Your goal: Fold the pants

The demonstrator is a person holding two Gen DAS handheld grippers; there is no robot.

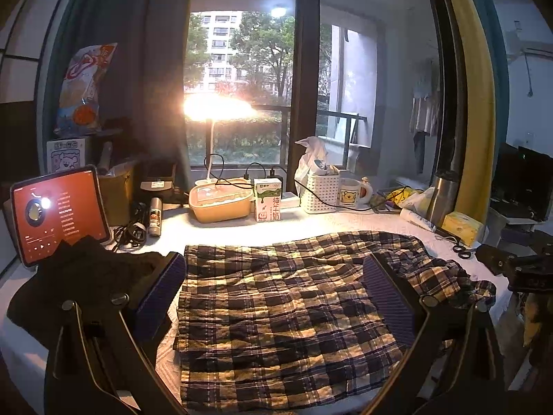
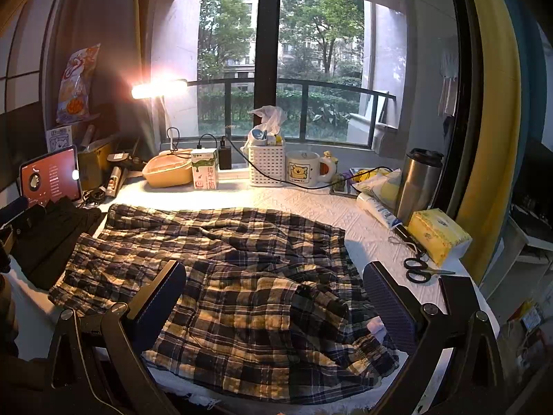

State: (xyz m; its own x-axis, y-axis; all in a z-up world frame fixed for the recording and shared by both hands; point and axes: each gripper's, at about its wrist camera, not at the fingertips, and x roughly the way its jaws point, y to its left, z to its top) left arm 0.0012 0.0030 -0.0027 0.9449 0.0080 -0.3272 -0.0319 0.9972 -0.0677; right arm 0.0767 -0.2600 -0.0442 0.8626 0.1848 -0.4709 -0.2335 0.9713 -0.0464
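- The plaid pants (image 2: 221,276) lie spread and rumpled across the middle of the white table cover (image 2: 311,207), legs running toward the left; the biggest risk is that a fold made over these wrinkles traps them and comes out crooked
- The black garment (image 2: 52,235) lies touching the pants' left edge; a grab at the leg ends could catch it too and drag it into the fold
- The left gripper (image 1: 276,297) hovers over the pants with jaws spread wide, holding nothing; closing on one layer only would leave the under layer behind
- The right gripper (image 2: 274,301) hangs likewise released above the bunched waist end of the pants, where loose cloth could slip out of a shallow pinch
- The steel tumbler (image 2: 418,183) stands to the right of the pants; a wide swing could tip it
- The scissors (image 2: 420,269) lie just right of the pants, and a dragged hem could sweep them off
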